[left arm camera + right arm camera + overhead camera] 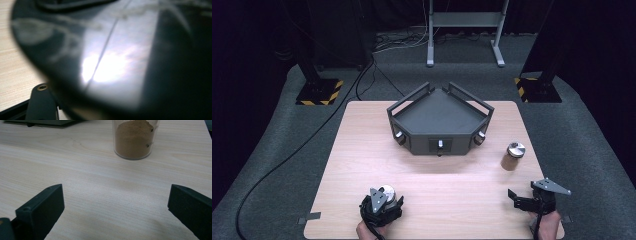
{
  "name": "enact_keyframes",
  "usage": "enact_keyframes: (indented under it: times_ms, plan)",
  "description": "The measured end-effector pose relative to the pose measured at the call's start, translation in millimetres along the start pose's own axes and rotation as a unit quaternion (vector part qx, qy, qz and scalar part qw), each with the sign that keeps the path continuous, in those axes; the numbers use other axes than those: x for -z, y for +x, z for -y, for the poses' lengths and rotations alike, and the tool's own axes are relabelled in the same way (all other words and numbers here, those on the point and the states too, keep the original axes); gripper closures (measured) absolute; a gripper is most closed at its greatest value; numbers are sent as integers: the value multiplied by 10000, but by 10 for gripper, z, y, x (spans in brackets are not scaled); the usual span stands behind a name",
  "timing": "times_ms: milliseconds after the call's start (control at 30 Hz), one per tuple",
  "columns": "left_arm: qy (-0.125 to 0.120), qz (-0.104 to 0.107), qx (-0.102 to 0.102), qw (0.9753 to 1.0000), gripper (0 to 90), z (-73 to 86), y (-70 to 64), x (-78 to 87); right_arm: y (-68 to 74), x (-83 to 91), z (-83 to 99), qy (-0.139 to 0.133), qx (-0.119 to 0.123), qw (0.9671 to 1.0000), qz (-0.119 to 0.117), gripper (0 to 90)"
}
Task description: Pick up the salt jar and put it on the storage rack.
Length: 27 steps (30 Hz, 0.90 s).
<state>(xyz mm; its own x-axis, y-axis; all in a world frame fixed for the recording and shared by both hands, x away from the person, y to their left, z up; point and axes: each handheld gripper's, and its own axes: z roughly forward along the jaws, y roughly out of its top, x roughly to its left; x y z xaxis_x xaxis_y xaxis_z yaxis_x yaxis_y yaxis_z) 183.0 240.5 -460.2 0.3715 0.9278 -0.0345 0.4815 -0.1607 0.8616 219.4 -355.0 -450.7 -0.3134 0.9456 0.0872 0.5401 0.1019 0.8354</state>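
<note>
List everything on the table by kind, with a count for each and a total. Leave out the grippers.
Clear jars with silver metal lids: 2, one filled with brown powder at the right, one at the left gripper
Dark grey angular rack with knobs on its front: 1
Total: 3

Wooden table (362,165): grey tray (439,120), two jars (512,156).

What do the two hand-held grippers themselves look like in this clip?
Both are black. The left hand-held gripper and the right hand-held gripper each carry a grey three-cornered plate on top, with a dark cable trailing back toward the person. The right gripper view shows blocky, matt black jaws with small screw holes.
</note>
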Motion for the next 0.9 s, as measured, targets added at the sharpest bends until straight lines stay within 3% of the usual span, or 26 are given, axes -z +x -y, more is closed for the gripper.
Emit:
enact_keyframes:
  times_ms: [900]
  plan:
    - [-32,19,-57,10000,314,11,17,6,7,-2,-8,23,9,10000,12,0]
